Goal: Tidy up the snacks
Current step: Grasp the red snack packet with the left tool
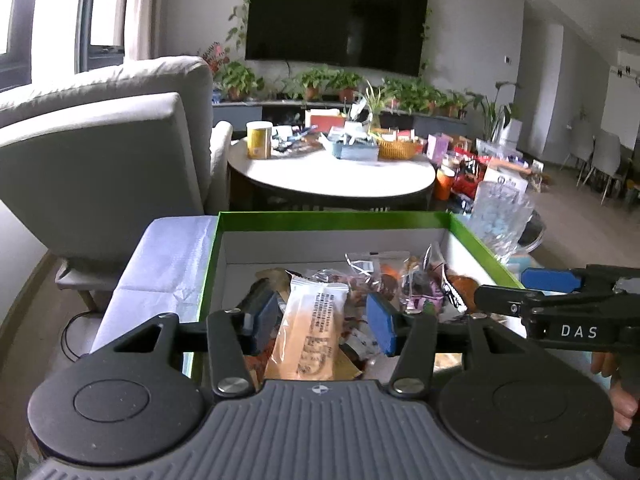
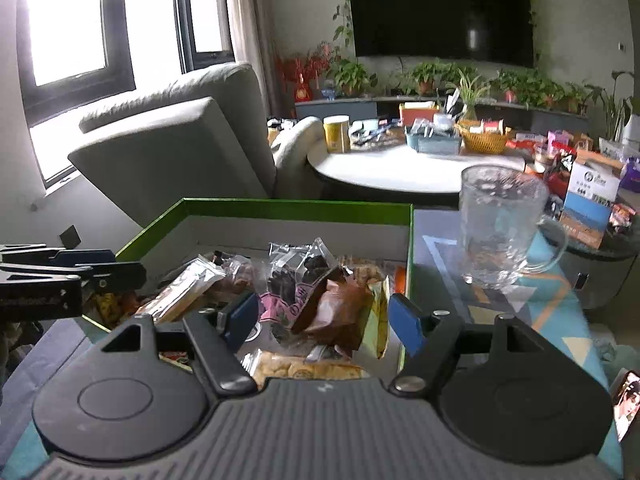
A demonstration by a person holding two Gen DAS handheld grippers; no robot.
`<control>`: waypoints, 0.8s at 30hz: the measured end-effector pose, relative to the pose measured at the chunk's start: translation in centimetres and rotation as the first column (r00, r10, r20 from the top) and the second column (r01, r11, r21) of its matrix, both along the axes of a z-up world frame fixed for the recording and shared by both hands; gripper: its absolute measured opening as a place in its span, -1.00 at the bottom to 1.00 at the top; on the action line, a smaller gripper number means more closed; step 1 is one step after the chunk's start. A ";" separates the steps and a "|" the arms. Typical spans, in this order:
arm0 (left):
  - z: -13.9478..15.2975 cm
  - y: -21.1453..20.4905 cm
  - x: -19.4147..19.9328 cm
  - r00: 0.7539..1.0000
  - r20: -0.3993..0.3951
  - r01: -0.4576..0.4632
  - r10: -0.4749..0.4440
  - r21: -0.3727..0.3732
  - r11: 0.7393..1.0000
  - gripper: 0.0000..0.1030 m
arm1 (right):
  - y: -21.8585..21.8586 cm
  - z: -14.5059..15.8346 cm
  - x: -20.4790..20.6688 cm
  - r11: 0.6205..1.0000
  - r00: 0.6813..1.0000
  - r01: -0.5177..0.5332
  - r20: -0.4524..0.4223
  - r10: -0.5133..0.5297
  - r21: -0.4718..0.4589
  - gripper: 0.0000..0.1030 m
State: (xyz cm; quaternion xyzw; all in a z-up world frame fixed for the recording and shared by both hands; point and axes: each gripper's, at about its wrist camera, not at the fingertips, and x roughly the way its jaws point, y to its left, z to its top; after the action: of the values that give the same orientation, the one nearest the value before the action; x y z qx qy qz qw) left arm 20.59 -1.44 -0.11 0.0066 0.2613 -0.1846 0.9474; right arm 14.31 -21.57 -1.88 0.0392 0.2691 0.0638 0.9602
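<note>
living room, patterned table (image 2: 500, 320) | snack box (image 2: 280, 206) | left gripper (image 1: 325, 322) spread | right gripper (image 2: 324, 320) spread

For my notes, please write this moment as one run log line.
left gripper: open, over orange snack bar | right gripper: open, over brown packet | snacks in green-rimmed box

Home living rm, wall TV (image 1: 336, 16), armchair (image 1: 104, 132), potted plants (image 1: 320, 80)

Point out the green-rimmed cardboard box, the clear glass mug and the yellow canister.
Green-rimmed cardboard box (image 2: 296, 205): right wrist view, far rim.
Clear glass mug (image 2: 500, 224): right wrist view, body wall.
Yellow canister (image 1: 259, 140): left wrist view, side wall.
</note>
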 end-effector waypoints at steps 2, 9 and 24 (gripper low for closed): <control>0.3 0.1 -0.9 1.000 0.002 0.008 -0.008 -0.013 1.000 -0.09 | -0.1 0.3 -0.7 1.000 1.000 0.000 0.015 0.000 -0.004 0.18; 0.5 -0.6 -4.1 0.996 -0.044 0.080 -0.080 -0.017 0.997 -0.08 | -0.1 0.6 -3.2 1.000 0.999 -0.016 0.040 0.016 -0.010 0.18; -5.2 -5.9 -5.2 0.967 -0.216 0.161 -0.133 0.117 0.980 -0.02 | -1.8 -1.1 -7.0 0.999 1.000 0.027 0.010 -0.027 0.018 0.18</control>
State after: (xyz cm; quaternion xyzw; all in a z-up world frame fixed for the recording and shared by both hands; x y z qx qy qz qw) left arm 15.41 -7.37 -5.33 0.0704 0.3691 -0.2361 0.8961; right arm 7.28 -23.38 -3.00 0.0509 0.2631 0.0535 0.9619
